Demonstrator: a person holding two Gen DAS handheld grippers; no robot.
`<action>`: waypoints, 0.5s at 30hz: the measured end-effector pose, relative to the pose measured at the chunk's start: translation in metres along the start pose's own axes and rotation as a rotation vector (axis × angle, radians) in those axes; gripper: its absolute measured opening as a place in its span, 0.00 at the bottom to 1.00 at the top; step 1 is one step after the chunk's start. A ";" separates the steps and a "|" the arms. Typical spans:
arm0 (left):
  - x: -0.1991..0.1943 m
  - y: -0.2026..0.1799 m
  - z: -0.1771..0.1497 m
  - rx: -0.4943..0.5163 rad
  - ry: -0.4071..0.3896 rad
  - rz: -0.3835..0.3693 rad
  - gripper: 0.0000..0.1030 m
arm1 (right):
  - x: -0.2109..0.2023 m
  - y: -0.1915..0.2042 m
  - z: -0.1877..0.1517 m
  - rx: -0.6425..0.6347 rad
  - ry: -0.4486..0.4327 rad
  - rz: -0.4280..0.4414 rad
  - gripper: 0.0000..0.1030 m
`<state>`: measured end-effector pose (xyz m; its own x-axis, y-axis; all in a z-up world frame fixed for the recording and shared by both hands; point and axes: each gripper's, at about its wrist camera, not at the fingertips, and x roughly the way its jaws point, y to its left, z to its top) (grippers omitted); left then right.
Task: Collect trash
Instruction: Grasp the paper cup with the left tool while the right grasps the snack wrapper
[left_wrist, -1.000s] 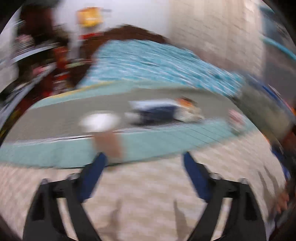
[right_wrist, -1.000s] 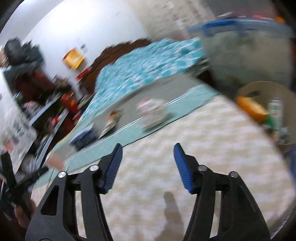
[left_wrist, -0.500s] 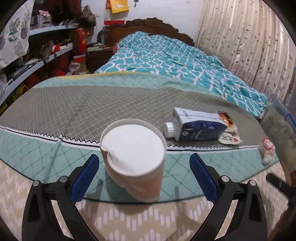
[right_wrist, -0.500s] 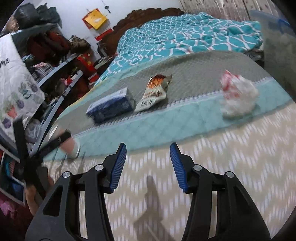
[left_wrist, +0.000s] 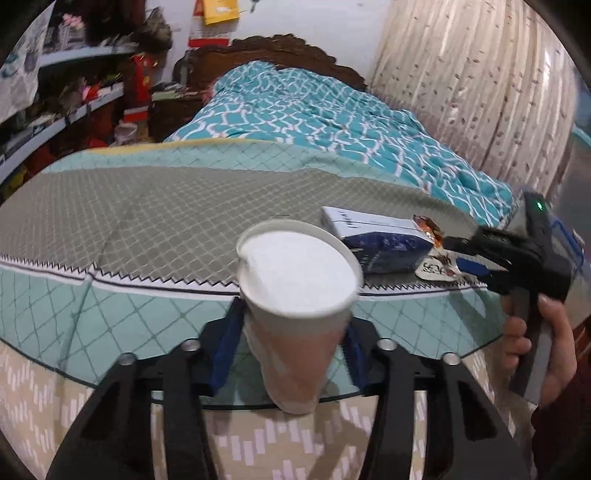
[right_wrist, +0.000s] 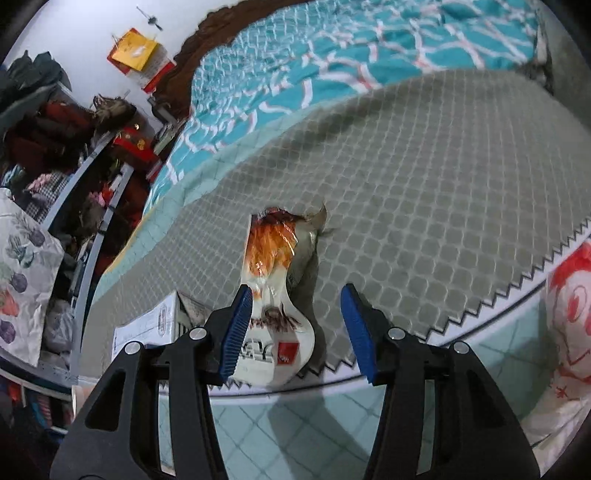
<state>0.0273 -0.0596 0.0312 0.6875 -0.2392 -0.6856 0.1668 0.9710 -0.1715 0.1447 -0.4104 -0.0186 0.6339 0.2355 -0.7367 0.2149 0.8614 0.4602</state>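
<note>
Blue pads of the left gripper (left_wrist: 293, 345) are clenched on the tilted paper cup (left_wrist: 297, 299) at the bed's (left_wrist: 155, 221) near edge. Beyond it a carton (left_wrist: 376, 243) lies on the grey quilt. The right gripper (right_wrist: 295, 330) is spread wide over a snack wrapper (right_wrist: 275, 295); a crumpled bag (right_wrist: 565, 332) lies to its right.

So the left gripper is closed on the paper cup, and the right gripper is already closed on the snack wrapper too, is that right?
Not quite. The left gripper is closed on the paper cup, but the right gripper is open: the right wrist view shows its pads spread apart on either side of the snack wrapper, which lies flat on the blanket, not yet gripped.
</note>
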 end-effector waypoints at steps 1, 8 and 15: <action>-0.001 -0.003 -0.001 0.017 -0.003 -0.001 0.36 | 0.002 0.005 -0.002 -0.025 0.014 0.002 0.47; 0.000 -0.008 -0.002 0.026 -0.005 -0.030 0.30 | -0.022 0.037 -0.039 -0.164 -0.007 -0.096 0.11; -0.008 0.006 -0.005 -0.040 0.012 -0.162 0.30 | -0.081 0.029 -0.105 -0.188 -0.030 -0.042 0.07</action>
<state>0.0192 -0.0519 0.0324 0.6451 -0.3928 -0.6554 0.2460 0.9188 -0.3086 0.0213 -0.3568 0.0028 0.6498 0.1864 -0.7369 0.1008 0.9398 0.3266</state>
